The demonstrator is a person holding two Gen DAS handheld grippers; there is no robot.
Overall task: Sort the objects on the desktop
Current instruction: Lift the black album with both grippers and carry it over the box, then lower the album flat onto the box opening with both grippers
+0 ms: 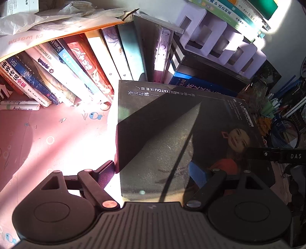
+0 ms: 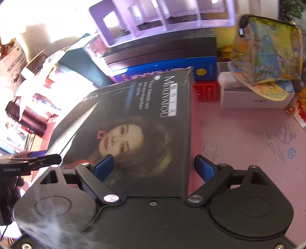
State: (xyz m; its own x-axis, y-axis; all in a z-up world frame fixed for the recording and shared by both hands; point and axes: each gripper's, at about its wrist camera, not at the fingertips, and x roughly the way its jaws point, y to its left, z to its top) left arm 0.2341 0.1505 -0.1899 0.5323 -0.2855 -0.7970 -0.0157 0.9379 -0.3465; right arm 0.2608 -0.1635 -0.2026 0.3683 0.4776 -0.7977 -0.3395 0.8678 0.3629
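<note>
Box between both spread grippers

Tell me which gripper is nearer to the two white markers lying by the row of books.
Left. The left gripper straddles the black box's left side, toward the markers. The right gripper straddles the box's far side, away from them.

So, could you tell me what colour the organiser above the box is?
Lilac organiser, clearest in right wrist view.
</note>
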